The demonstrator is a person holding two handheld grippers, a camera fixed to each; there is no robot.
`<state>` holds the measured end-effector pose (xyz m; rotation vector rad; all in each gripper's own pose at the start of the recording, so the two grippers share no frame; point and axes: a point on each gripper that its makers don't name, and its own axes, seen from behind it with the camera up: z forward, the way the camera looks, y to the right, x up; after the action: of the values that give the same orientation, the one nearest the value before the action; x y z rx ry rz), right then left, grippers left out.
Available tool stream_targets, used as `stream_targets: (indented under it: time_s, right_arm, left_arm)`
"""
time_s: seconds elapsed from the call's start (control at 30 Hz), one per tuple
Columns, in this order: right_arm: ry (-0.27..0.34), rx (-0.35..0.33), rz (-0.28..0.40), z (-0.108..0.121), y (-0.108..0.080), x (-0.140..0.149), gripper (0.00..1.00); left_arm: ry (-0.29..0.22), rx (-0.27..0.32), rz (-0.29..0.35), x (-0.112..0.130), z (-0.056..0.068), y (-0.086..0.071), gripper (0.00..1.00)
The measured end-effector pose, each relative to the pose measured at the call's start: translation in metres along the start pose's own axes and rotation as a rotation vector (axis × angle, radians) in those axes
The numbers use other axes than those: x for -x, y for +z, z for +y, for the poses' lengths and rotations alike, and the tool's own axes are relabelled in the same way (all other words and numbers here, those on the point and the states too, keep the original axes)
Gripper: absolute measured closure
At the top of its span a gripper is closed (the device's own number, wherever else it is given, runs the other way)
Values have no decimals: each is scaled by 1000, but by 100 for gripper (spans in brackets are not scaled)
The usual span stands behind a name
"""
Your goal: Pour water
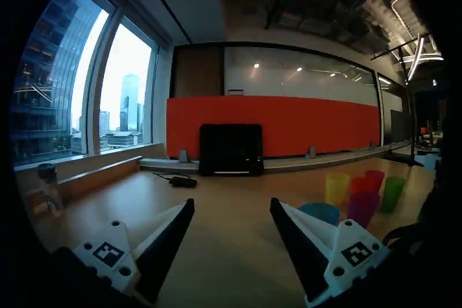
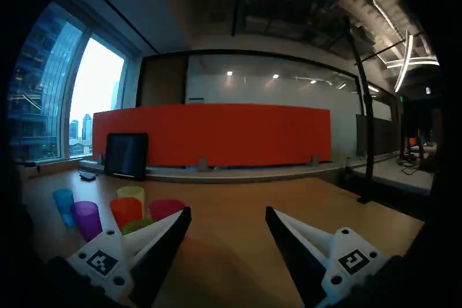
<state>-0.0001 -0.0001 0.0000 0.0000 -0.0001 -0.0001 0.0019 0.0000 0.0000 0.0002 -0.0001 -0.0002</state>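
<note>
Standing at the worktop's left edge: a clear bottle [image 1: 47, 188] with a dark cap, close under the window; it is too dim to tell whether it holds water.
Worktop [image 1: 242, 256]: pale wood, running back to an orange partition [image 1: 300, 123] along its far edge.
Left gripper [image 1: 231, 203]: it hovers over the near edge with its fingers wide apart and nothing between them.
Black adapter [image 1: 182, 181]: it lies with its cable toward the far edge, just left of the dark screen.
Dark screen [image 1: 231, 149]: it stands upright at the far edge, against the partition.
Cups, left gripper view: an upright cluster toward the right edge. The blue cup [image 1: 319, 211] is nearest, with the purple cup [image 1: 362, 207] just beside it. The yellow cup [image 1: 336, 188], orange cup [image 1: 359, 184], red cup [image 1: 376, 179] and green cup [image 1: 394, 193] stand behind. Their contents cannot be told.
Cups, right gripper view: the same cluster sits left of the fingers, the blue cup outermost and the green cup partly hidden behind the left finger.
Right gripper [image 2: 227, 211]: its fingers are spread wide and empty over the near edge, touching no cup.
Black pole [image 2: 362, 134]: it stands upright by the far right corner.
</note>
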Motion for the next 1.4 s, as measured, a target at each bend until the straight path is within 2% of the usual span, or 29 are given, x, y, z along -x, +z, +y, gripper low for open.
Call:
stream_targets:
  time_s: [0.37,0.67,0.97,1.17,1.4]
  right_arm:
    - [0,-3,0,-1,2,0,0]
    - [-5,-36,-19,-6,1,3,0]
    - [-46,-49,-4,-3,-1,-41,0]
    - [-66,-72,-2,-6,-2,-77,0]
    - [-37,-105,-10,-8,0,-119,0]
  left_arm:
    - [0,0,0,1,0,0,2]
    - [2,12,-3,1,1,2,3]
    - [28,-17,-35,-6,-4,9,2]
    - [-5,10,-27,-42,0,14,2]
    - [8,30,-27,-92,-4,18,2]
